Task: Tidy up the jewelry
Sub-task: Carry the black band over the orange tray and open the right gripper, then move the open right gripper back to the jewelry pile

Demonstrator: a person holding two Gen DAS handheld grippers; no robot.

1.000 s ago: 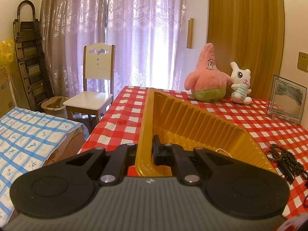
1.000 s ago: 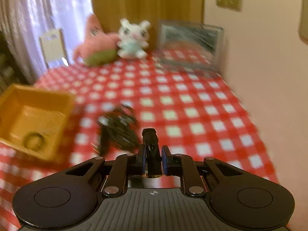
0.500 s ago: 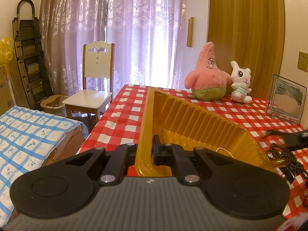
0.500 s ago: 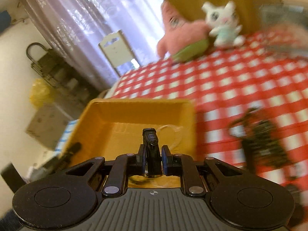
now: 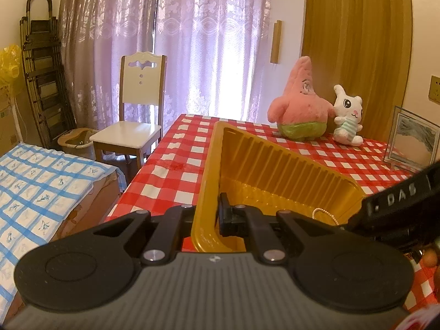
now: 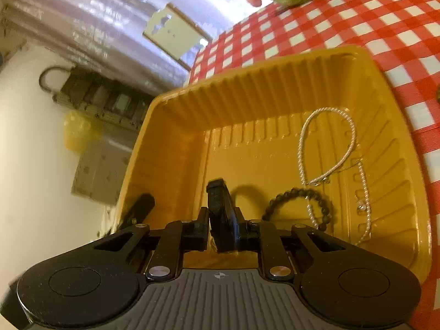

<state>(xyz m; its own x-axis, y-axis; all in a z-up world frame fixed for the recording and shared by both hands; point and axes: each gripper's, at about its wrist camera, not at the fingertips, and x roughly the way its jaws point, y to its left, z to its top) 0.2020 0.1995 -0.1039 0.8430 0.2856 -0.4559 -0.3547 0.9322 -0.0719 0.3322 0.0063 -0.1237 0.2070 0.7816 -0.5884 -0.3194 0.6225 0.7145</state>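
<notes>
A yellow ribbed plastic tray (image 5: 275,162) sits on the red-checked table. My left gripper (image 5: 211,217) is shut on the tray's near wall. My right gripper (image 6: 220,214) hangs over the tray (image 6: 247,88), tilted, with its jaws shut; whether it holds something small I cannot tell. In the tray lie a silver chain (image 6: 327,143), a dark bead bracelet (image 6: 297,195) and a pearl strand (image 6: 363,192). The pearl strand (image 5: 324,214) also shows in the left wrist view, where the right gripper's body enters from the right.
A pink star plush (image 5: 299,110), a white bunny plush (image 5: 348,115) and a framed picture (image 5: 412,143) stand at the table's back. A white chair (image 5: 132,126) and a blue-checked bed (image 5: 35,181) are to the left of the table.
My right gripper swung left from the dark beads on the table to over the tray and tilted down into it. The left gripper stayed clamped on the tray wall.
</notes>
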